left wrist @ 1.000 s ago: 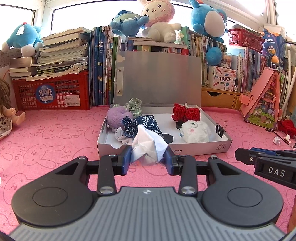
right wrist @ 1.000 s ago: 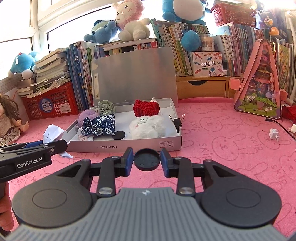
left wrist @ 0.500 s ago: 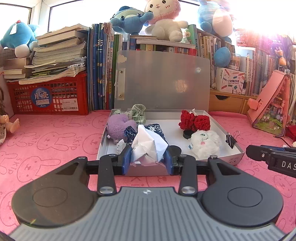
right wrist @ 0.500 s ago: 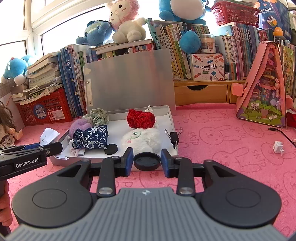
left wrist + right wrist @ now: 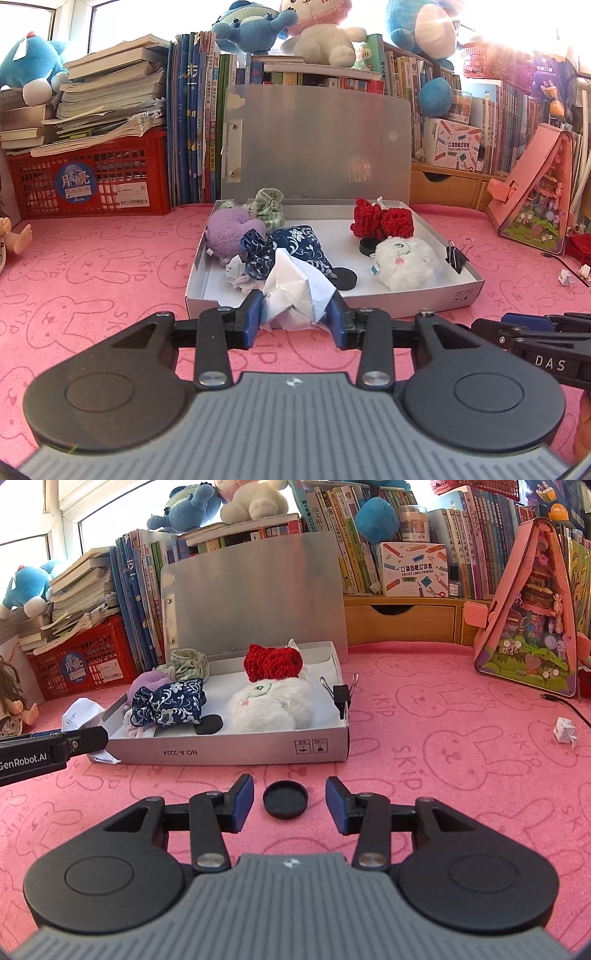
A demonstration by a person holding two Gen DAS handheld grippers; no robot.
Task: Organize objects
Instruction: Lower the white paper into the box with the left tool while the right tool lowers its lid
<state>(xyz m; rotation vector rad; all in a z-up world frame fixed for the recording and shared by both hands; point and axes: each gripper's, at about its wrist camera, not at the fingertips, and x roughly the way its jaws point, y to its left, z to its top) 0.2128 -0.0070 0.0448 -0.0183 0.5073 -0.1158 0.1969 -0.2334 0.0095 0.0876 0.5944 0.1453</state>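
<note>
Left tool (image 5: 297,317) grips a crumpled paper (image 5: 295,295) just near of the box (image 5: 424,299); light, soft, crushable. Right tool (image 5: 290,805), jaws just opened, stands clear of a small black cap (image 5: 285,799) lying on the bench (image 5: 443,794); rigid, light, best held across its rim.

A round cap (image 5: 285,799) lies on the tablecloth (image 5: 443,775) before the open box (image 5: 229,751), which holds plush toys (image 5: 271,709).

A pink bunny-print cloth (image 5: 443,738) covered the table. Behind it stood a row of books (image 5: 192,129), with a red crate (image 5: 88,177) to their left and a wooden drawer unit (image 5: 402,618) to their right. Sunlight glared through the window (image 5: 122,22) above the books.
</note>
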